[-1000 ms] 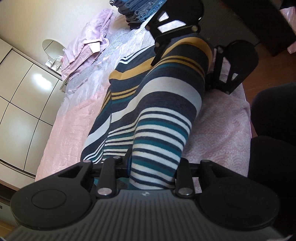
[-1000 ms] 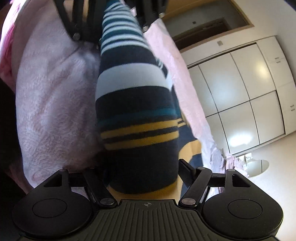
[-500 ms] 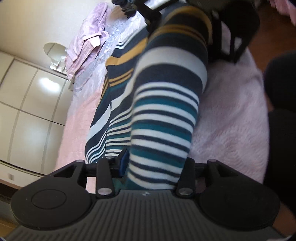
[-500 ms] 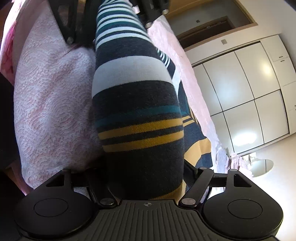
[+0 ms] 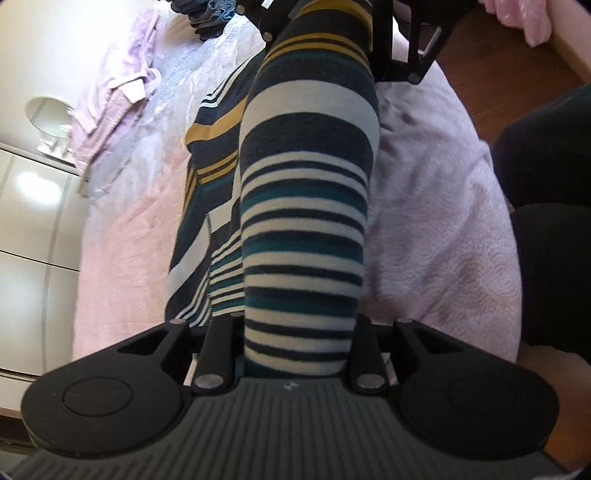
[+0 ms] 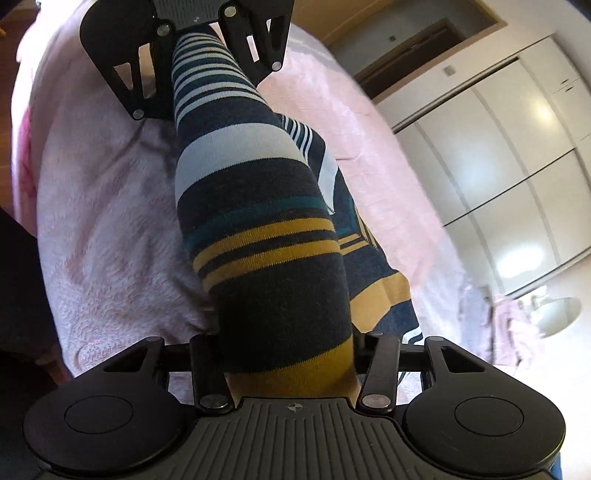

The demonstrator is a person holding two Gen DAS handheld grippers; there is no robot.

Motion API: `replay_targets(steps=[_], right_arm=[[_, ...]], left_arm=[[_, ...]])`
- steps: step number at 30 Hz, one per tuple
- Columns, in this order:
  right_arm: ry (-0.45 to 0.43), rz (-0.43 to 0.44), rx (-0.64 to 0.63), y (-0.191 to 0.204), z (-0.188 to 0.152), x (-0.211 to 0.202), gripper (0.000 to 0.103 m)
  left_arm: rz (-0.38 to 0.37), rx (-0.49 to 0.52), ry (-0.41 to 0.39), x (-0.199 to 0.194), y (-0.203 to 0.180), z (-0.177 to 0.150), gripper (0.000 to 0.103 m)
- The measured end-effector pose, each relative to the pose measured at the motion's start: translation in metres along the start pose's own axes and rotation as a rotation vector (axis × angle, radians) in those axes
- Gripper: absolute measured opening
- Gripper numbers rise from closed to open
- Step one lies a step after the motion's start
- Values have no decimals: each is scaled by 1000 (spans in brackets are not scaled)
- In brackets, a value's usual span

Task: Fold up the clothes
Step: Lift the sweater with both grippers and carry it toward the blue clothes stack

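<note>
Pink bed cover (image 5: 436,192) underneath, striped sweater (image 5: 306,206) stretched taut above it between both tools. Left gripper (image 5: 295,354) is clamped on the near teal-striped end, right gripper (image 6: 288,365) pinching the mustard end. I'd keep tension even and lower both ends together so the fold lands flat.

We cannot see either claw's tips; the striped sweater (image 5: 306,206) covers them. Beyond it, the jeans (image 5: 207,14) are cut off.
</note>
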State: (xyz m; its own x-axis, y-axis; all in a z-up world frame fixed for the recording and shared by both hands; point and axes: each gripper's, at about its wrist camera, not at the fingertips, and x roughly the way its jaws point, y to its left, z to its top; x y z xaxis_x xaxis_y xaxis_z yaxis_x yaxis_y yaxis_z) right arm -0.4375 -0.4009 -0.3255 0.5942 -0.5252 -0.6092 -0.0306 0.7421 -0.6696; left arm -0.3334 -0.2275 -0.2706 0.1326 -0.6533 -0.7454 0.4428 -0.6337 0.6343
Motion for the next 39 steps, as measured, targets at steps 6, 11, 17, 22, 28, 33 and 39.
replay_targets(steps=[6,11,17,22,28,33,39], right_arm=[[78,158,36,-84,41,-25,43],[157,251,97,-149,80,-79,43],[274,200,194,-201,83,-178,43],[372,31,258,-263,48,-231,43],[456,-207,317,-355,-5,-290,43],[484,-367,319,-432,-86,-310,43],[464,-425,287,-534,-218,-303,43]], left_arm=[[-109,-31,3,-59,71,20,20],[-174,-23,-49,-113,136,52,20],[-170,68,-211,-139,193,116,20],[-101,180,-379,-138,245,196,20],[26,298,-557,-120,307,321,20],[120,339,-631,-80,343,442,20],[173,319,-601,2,388,591,21]])
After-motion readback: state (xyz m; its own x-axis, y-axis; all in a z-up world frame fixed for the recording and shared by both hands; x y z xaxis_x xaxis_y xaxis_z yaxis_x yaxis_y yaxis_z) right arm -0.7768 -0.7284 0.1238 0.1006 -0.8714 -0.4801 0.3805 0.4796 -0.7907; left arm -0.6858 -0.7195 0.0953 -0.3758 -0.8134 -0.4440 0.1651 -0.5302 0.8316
